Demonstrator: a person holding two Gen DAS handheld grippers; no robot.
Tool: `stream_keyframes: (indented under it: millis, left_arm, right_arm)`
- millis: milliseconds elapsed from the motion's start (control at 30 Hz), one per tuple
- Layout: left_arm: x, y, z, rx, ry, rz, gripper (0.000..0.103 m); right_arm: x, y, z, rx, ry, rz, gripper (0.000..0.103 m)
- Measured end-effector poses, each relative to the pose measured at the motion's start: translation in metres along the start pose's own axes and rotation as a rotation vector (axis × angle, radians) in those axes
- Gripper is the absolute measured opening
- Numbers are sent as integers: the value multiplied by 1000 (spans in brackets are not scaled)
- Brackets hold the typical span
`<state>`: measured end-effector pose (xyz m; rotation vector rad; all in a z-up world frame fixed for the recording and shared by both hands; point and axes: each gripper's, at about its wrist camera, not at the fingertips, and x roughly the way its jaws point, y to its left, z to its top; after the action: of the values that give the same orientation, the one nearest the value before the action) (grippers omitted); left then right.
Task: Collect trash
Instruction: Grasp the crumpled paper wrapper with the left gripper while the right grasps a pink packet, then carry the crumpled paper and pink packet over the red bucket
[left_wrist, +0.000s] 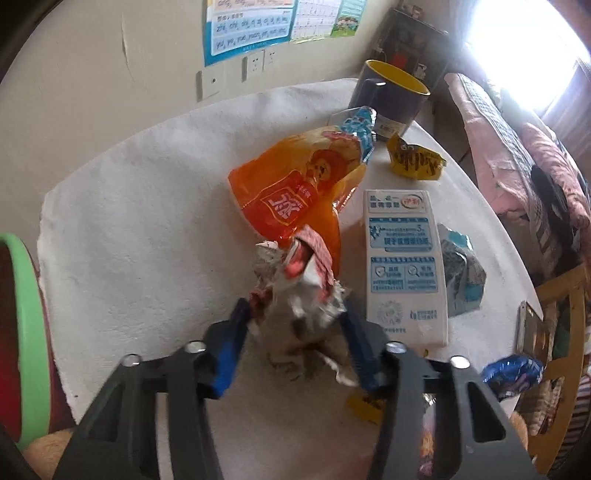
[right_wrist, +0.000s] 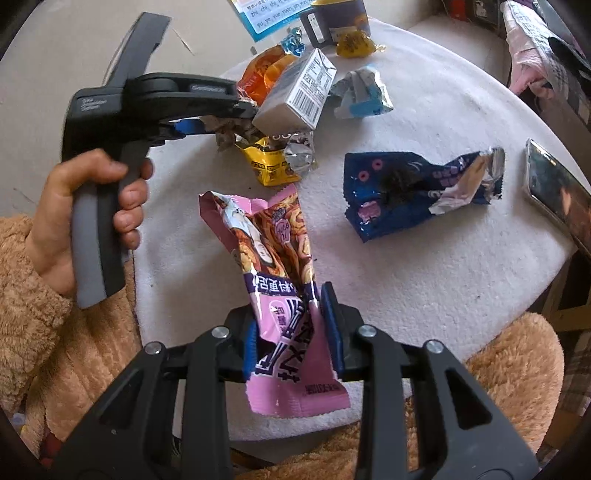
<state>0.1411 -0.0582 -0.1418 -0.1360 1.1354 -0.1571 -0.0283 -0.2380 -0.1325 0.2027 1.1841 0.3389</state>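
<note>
A green-rimmed bin (left_wrist: 26, 332) is seen at the far left edge of the left wrist view, beside the white table (left_wrist: 147, 221); its contents cannot be made out. A blue mug (left_wrist: 388, 99) with a yellow inside stands at the table's far edge, and whether anything is in it cannot be told.

The left gripper (left_wrist: 295, 314) is pointed steeply down and is clamped on a crumpled wrapper (left_wrist: 295, 280), just in front of an orange bag (left_wrist: 295, 192). In the right wrist view the left hand (right_wrist: 81, 221) is wrapped round the handle, a fuzzy tan sleeve (right_wrist: 33, 332) behind it. The right gripper (right_wrist: 288, 332) is closed on the lower end of a pink packet (right_wrist: 277, 258), near the table's front edge.

A milk carton (left_wrist: 402, 266), a yellow wrapper (left_wrist: 415, 160), a dark blue packet (right_wrist: 413, 188) and a phone (right_wrist: 554, 192) lie to the right. Bare tabletop is left on the near right side.
</note>
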Motion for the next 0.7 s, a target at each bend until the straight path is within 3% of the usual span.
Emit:
stream_keyframes:
  millis: [67,200,333,467,700]
  left_arm:
    - [-6,2,-5,5,5,-12,35]
    - [-31,16,-22,-5,-18,-15,33]
    - [-55,32,-44,-30,-24,-5,33]
    - [-70,50,-62,-100,-28,-12,34]
    - [-79,67,-80,-158,-13,-12,34]
  right_arm:
    - [3,1,2,-4,2,1,31]
    - [6,3,4,-19,6,1,35]
    - [9,6,7,-34,12,24,52]
    - [3,10,10,-42,-12,80,60]
    - [-5,-5,22,44,-50,90,60]
